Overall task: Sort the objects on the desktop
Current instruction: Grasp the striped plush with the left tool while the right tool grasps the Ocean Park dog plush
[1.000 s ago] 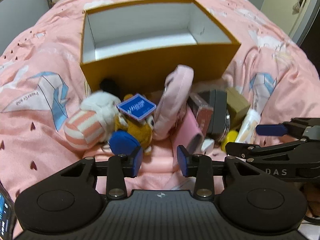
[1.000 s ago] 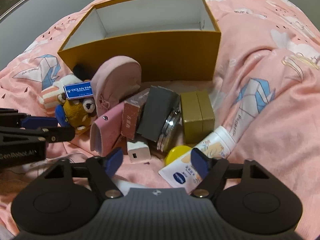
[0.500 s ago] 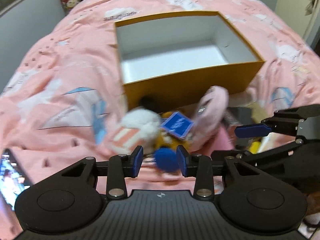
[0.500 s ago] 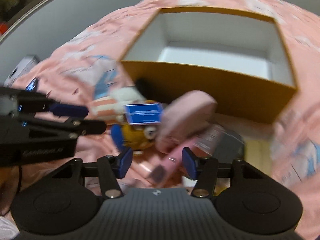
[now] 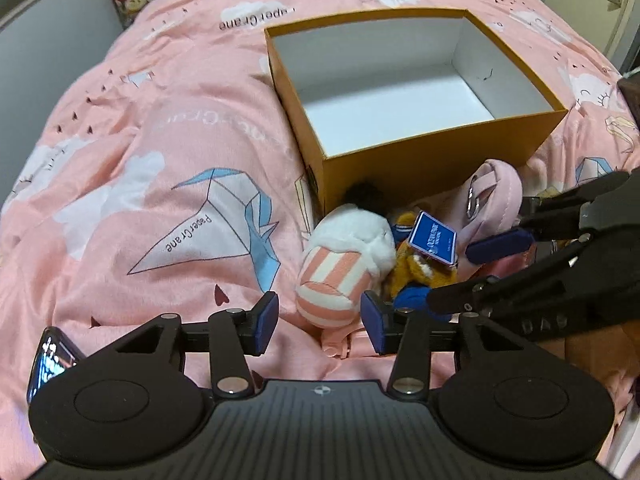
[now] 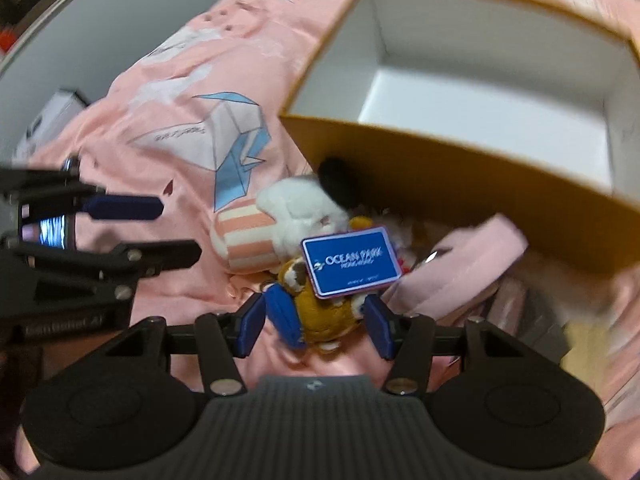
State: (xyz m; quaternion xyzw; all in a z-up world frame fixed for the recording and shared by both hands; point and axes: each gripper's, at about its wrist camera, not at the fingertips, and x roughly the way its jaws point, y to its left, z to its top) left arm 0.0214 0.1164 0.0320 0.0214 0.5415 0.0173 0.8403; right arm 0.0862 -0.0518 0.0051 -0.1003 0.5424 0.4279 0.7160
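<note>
Since one second ago both grippers have moved left, toward the plush toys. The left gripper point(image 5: 318, 322) now stands with its fingers apart around the near end of the striped plush point(image 5: 336, 276); the right gripper point(image 6: 314, 326) is spread around the brown bear plush point(image 6: 320, 312) with its blue tag point(image 6: 350, 262), not yet clamped. The yellow box point(image 5: 436, 160) behind is empty, so I judge the sorting has hardly begun; the whole pile lies on the pink bedcover point(image 5: 160, 160).

Dim warm indoor light, soft shadows, left view sharp, right view motion-blurred, fisheye-bent edges
</note>
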